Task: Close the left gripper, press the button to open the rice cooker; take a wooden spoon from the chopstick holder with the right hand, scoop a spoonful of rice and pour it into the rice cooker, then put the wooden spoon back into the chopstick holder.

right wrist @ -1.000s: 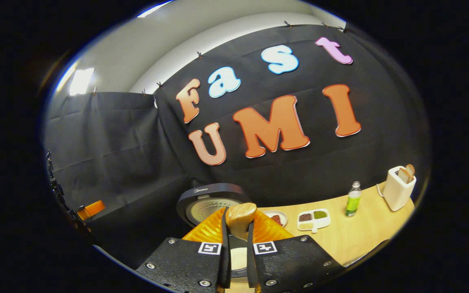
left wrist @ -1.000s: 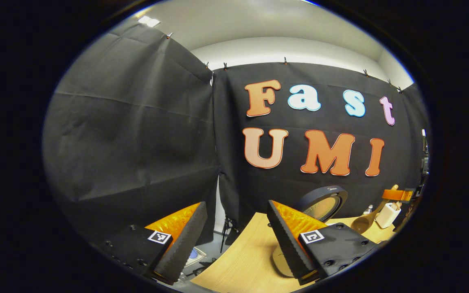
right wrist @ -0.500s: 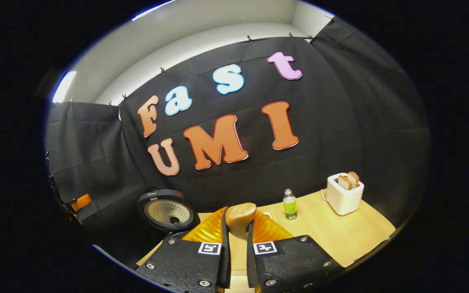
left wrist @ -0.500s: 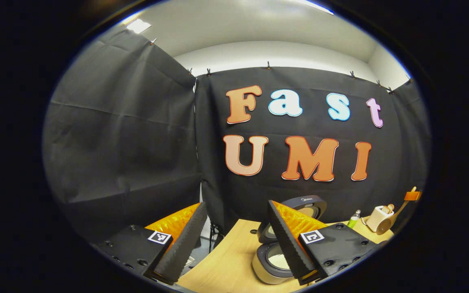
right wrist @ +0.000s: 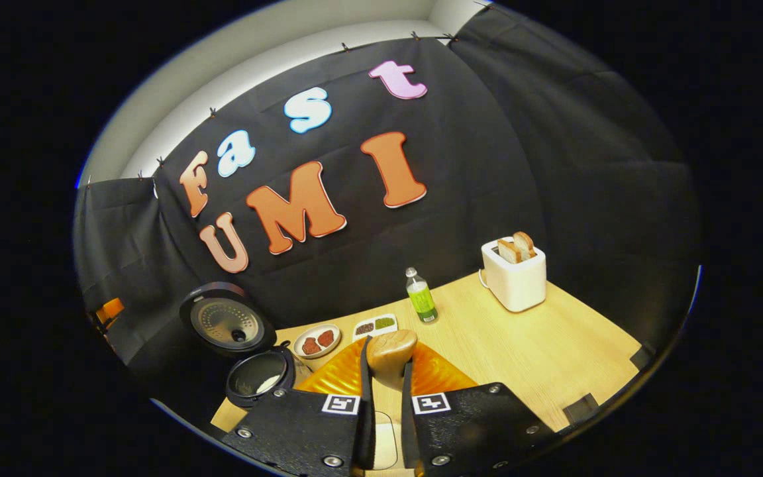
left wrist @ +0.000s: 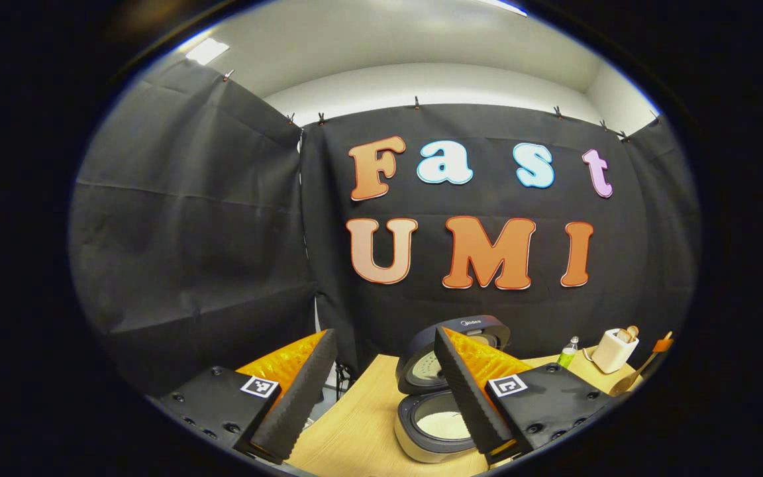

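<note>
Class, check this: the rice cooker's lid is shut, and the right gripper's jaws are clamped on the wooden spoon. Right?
Not quite. The rice cooker has its lid up, as the right gripper view shows. The right gripper does clamp the wooden spoon.

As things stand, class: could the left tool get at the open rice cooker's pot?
Probably yes. The left tool is open and holds nothing, and the cooker sits just ahead of it with its lid up, leaving the pot uncovered. Nothing lies between them on the table.
</note>
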